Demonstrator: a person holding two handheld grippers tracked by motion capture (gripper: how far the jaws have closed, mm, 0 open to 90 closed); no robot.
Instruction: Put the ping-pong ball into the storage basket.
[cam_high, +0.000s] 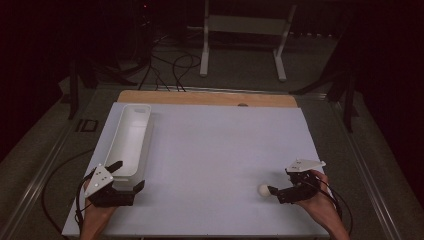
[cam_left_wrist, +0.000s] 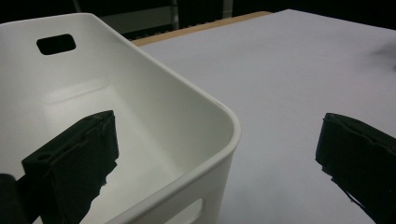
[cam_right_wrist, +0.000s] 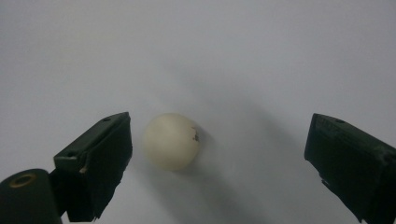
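Your right gripper (cam_high: 274, 190), near the worktop's (cam_high: 215, 150) front right corner, stands with its fingers (cam_right_wrist: 95, 163) released and spread to either side of the single cream ball (cam_right_wrist: 172, 141); the ball rests on the worktop surface, nearer one finger than the other, touched by neither as far as the right gripper view shows; that spread looks set to close on it, and the off-centre ball may roll when the nearer finger meets it first. Your left gripper (cam_high: 129, 176), at the front left corner, also has its fingers (cam_left_wrist: 77, 163) released; one hangs inside the near end of the white bin (cam_left_wrist: 205, 116) and the other outside it, straddling the bin's corner wall, which reads as a grip prepared to steady the bin while the ball is brought over. The bin lies lengthwise along the worktop's left edge, empty, a handle slot in each end wall. Count: one ball, one bin, two grippers, four fingers.
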